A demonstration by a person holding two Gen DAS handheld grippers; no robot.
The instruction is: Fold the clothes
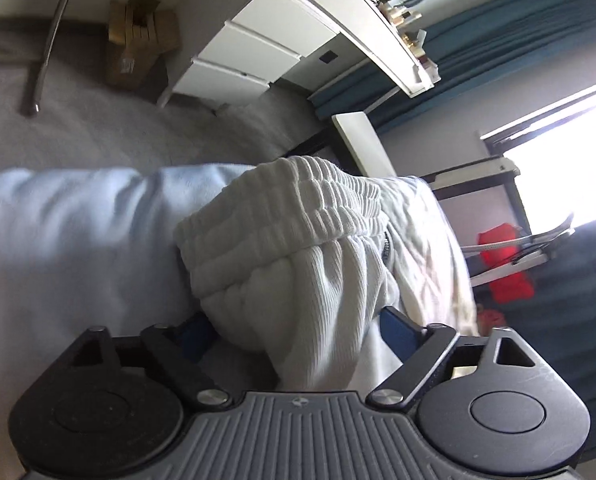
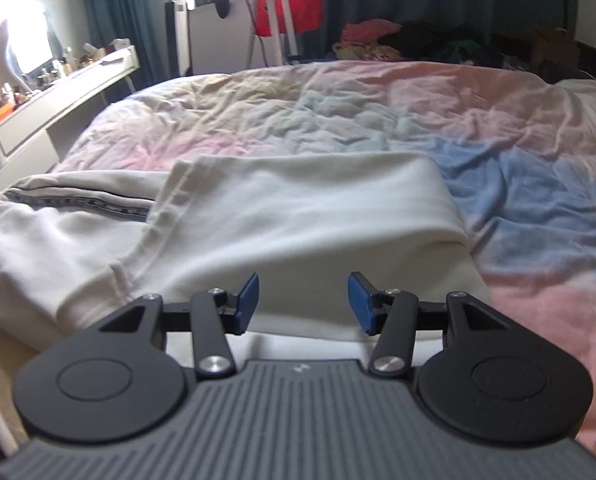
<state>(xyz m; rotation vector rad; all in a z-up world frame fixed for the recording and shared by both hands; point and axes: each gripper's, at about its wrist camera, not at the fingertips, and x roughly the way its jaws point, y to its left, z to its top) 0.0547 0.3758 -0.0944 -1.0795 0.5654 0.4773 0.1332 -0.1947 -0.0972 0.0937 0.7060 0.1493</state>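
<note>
In the left wrist view a white ribbed garment (image 1: 290, 240), elastic waistband uppermost, bulges up between the widely spread blue pads (image 1: 398, 332) of my left gripper (image 1: 298, 334). The jaws stand open around the cloth and do not pinch it. Pale blue bedding (image 1: 70, 232) lies to its left. In the right wrist view my right gripper (image 2: 303, 300) is open and holds nothing, hovering just over the near part of the white trousers (image 2: 298, 216). They lie partly folded on the bed, with a dark side stripe (image 2: 78, 200) at the left.
A pastel pink-and-blue duvet (image 2: 498, 152) covers the bed. A white desk with drawers (image 2: 58, 96) stands to the left, and a clothes pile (image 2: 418, 40) with a red item on a stand lies beyond the far edge. Teal curtains hang behind.
</note>
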